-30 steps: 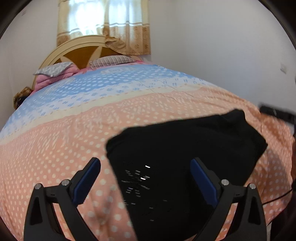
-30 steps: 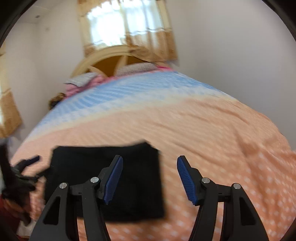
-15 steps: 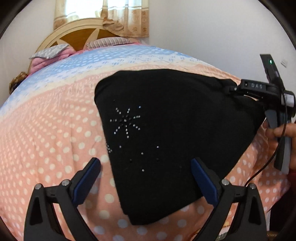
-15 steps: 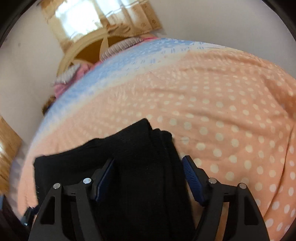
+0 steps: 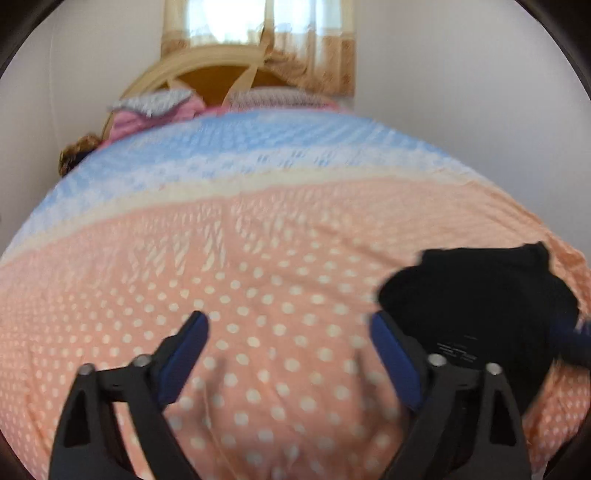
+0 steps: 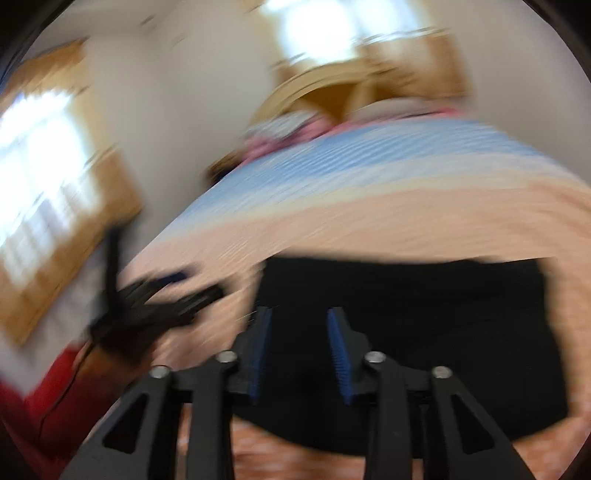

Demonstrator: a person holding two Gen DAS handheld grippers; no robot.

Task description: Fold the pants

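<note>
The bed [image 5: 258, 229] fills most of both views, its cover peach with white dots over the near part, then a cream band, then blue toward the head. A tan wooden headboard [image 5: 207, 79] stands at the far end against the white wall [image 5: 461, 74], with a curtained window [image 5: 258, 33] above it. Pillows [image 5: 155, 101] in grey and pink lie along the head edge. In the right wrist view a second bright window [image 6: 40, 166] shows on the left wall, much blurred.

The pants [image 6: 424, 332], black and folded into a compact rectangle, lie flat on the peach part of the cover near the foot edge. In the left wrist view they sit toward the bed's right side, partly behind that gripper's right finger.

The left gripper [image 5: 288, 354] hovers over bare dotted cover just left of the pants, jaws wide apart and holding nothing. The right gripper [image 6: 299, 350] is over the near left part of the pants, jaws narrowed but with a clear gap between the blue pads [image 6: 338, 350]; no cloth can be seen pinched between them, though blur makes contact hard to judge.

A dark blur at the left of the right wrist view appears to be the other gripper, above a red shape [image 6: 55, 398] at the bed's edge.
</note>
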